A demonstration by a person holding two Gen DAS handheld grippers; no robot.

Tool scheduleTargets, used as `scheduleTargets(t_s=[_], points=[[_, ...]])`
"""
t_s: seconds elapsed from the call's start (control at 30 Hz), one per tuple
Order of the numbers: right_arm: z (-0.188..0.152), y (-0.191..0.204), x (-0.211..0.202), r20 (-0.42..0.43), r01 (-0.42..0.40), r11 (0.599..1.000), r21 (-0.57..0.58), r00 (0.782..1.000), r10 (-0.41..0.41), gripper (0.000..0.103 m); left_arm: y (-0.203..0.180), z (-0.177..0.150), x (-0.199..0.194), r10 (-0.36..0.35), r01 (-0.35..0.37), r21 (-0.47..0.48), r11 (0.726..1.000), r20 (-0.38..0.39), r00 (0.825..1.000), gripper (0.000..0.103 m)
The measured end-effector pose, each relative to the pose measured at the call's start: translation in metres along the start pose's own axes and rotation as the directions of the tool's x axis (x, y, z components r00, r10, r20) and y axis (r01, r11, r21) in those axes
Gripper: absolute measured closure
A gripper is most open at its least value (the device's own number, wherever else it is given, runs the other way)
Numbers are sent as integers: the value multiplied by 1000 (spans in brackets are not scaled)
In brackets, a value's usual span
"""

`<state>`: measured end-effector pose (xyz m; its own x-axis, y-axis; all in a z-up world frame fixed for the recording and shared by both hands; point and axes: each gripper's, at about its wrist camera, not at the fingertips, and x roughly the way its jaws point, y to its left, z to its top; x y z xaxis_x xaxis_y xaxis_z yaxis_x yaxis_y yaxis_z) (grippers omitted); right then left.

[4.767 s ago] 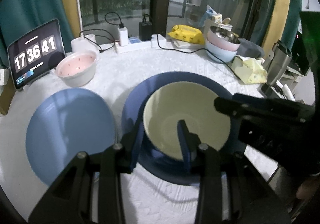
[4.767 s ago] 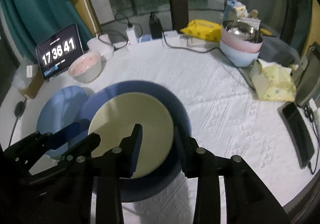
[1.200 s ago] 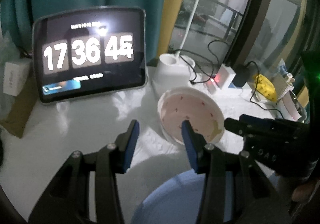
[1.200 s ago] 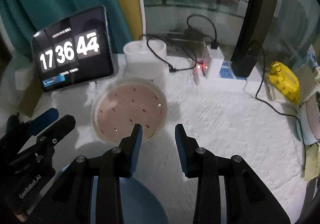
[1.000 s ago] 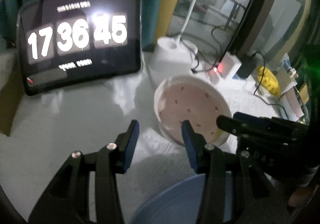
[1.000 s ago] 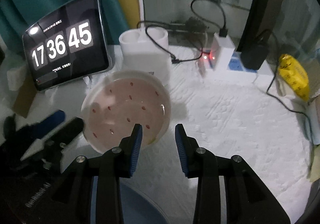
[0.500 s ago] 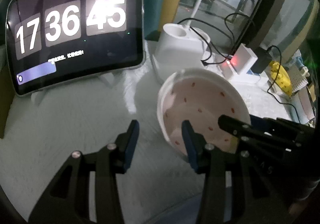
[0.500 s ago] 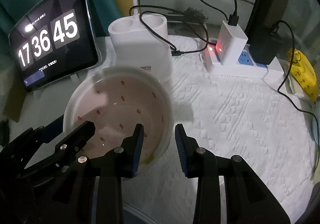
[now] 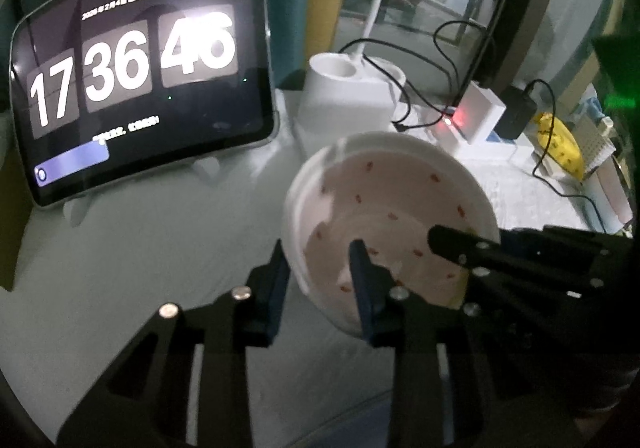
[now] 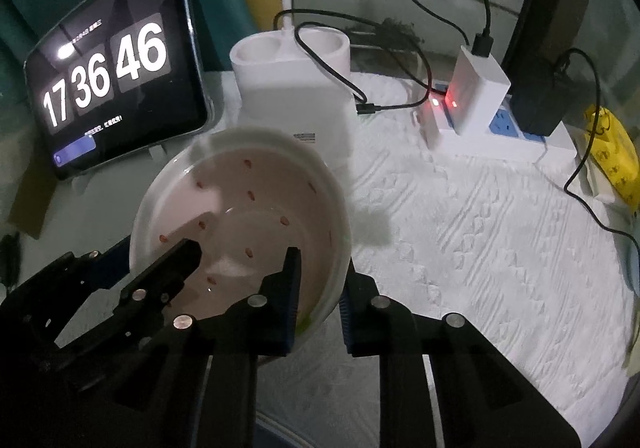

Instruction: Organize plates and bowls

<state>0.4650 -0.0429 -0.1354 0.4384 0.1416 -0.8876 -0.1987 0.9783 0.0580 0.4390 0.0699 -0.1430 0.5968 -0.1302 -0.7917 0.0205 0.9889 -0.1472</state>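
- Clearly the biggest thing near the work is the tablet clock point(image 10: 116, 71), propped at the back; I place everything else from it.
- Just in front and to the right of the tablet clock sits the speckled bowl point(image 10: 244, 224), pinkish inside and white outside, on the white tablecloth point(image 10: 480, 248).
- I judge the bowl stiff, glazed and slippery, likely ceramic and breakable, moderately heavy. The rim is the only hold: one finger inside, one outside, on opposite sides.
- Left gripper point(image 9: 318, 280) straddles the bowl's rim on the side toward the tablet clock, one finger inside and one outside. Its jaws stand apart, and a gap shows beside the inner finger, so it is not yet clamped.
- Right gripper point(image 10: 318, 290) straddles the rim on the side away from the tablet clock, likewise spread with the wall between its fingers.
- White lamp base point(image 10: 292, 95) stands right of the tablet clock, close behind the bowl.
- Hidden: the bowl's foot and whether any pad touches the wall. A blue edge at the bottom of both views is cut off, so I cannot name it.
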Motion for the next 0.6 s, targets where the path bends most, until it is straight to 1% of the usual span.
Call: scheduleTargets(t_s=[0.27,0.5,0.6], points=[[-3,8,-18,40,-31,999,7,999,31,86,5,2,-24,-2,3,-11,1000,52,999,72],[-5,7,-41,82,-41,999,10,996,40,86,3,1,-42,-11,12,-14,1000,67,998,72],[-6,7,-53,102,-43,999,8,994,42,86,2,-1,-53,-15,16,-14,1000,85,996,72]])
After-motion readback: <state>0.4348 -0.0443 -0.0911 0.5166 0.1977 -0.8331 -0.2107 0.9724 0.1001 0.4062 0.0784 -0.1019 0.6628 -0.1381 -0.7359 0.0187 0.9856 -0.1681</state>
